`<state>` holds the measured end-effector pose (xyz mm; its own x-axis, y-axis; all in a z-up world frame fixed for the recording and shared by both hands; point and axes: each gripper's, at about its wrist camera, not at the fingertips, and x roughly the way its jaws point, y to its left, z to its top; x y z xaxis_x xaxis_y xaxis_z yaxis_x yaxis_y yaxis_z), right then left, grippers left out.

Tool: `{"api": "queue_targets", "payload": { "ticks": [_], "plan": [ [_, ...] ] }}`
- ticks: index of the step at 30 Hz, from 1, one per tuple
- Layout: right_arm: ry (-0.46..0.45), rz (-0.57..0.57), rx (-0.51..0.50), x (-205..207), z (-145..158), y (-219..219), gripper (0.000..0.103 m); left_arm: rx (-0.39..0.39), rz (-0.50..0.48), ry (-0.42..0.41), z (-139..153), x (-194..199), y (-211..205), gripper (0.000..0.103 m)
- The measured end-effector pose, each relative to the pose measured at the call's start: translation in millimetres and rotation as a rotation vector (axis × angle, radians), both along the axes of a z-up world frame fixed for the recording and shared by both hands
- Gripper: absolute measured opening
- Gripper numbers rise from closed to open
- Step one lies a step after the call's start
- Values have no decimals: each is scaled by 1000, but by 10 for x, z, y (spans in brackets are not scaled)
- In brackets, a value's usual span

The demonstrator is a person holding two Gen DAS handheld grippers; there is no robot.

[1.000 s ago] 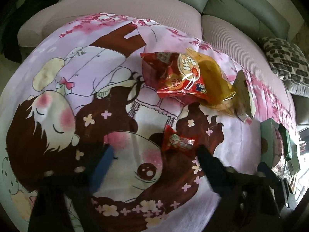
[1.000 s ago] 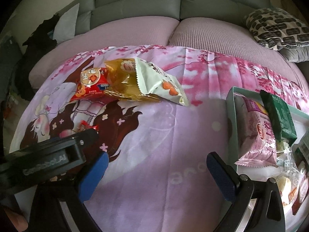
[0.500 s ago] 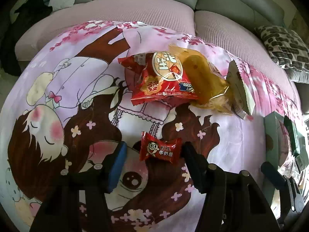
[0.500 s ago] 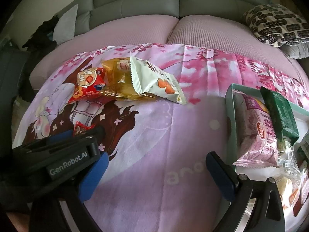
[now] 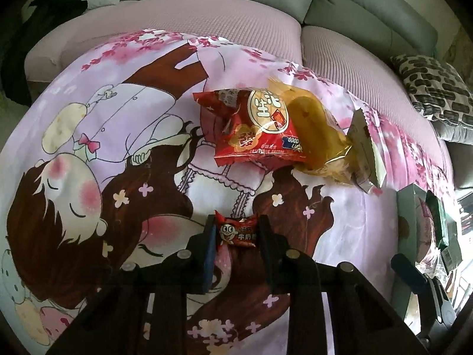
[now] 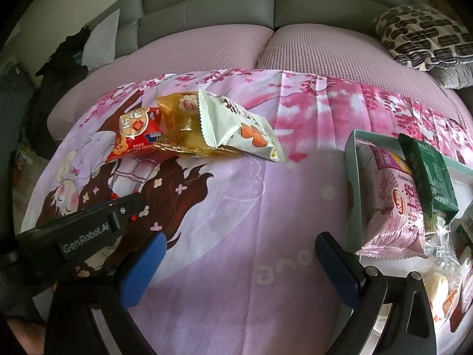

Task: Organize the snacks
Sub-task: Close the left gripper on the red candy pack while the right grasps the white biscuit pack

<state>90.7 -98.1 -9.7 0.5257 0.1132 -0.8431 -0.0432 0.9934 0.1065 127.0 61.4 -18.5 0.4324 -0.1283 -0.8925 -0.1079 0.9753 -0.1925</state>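
My left gripper (image 5: 236,233) is shut on a small red candy packet (image 5: 236,232) that lies on the pink cartoon blanket (image 5: 118,148). Beyond it lie a red snack bag (image 5: 254,127), a yellow bag (image 5: 316,136) and a white bag (image 5: 365,151) in a row. In the right wrist view the same red bag (image 6: 136,136), yellow bag (image 6: 183,127) and white bag (image 6: 236,130) lie at the far left. My right gripper (image 6: 236,263) is open and empty over the blanket. A grey-green box (image 6: 354,183) at the right holds a pink bag (image 6: 396,204), a green packet (image 6: 428,177) and other snacks.
The left gripper's body (image 6: 85,227) shows at the lower left of the right wrist view. A grey sofa back (image 6: 266,3) and a patterned cushion (image 6: 422,35) lie behind the blanket. The box (image 5: 408,207) sits at the right edge of the left wrist view.
My left gripper moved in over the small red candy packet and closed its fingers on it. My right gripper stayed open and nearly still.
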Motion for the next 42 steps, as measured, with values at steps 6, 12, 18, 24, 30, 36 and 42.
{"api": "queue_targets", "payload": {
  "ticks": [6, 12, 18, 24, 30, 36, 42],
  "plan": [
    [-33, -11, -5, 64, 76, -26, 97, -34, 23, -15, 5, -41, 27, 28],
    [-88, 6, -44, 164, 199, 33, 86, -59, 50, -54, 105, -93, 115, 28],
    [-122, 16, -114, 323, 265, 118, 76, -76, 72, -79, 208, -117, 214, 28],
    [-125, 48, -174, 504, 250, 207, 63, -85, 78, -90, 261, -137, 250, 28],
    [-131, 91, -173, 598, 252, 228, 39, -90, 77, -91, 272, -135, 257, 28],
    [-132, 112, -182, 585, 241, 253, 32, -90, 70, -94, 294, -136, 234, 28],
    [-134, 83, -166, 579, 306, 151, 27, -93, 75, -104, 338, -159, 258, 28]
  ]
}}
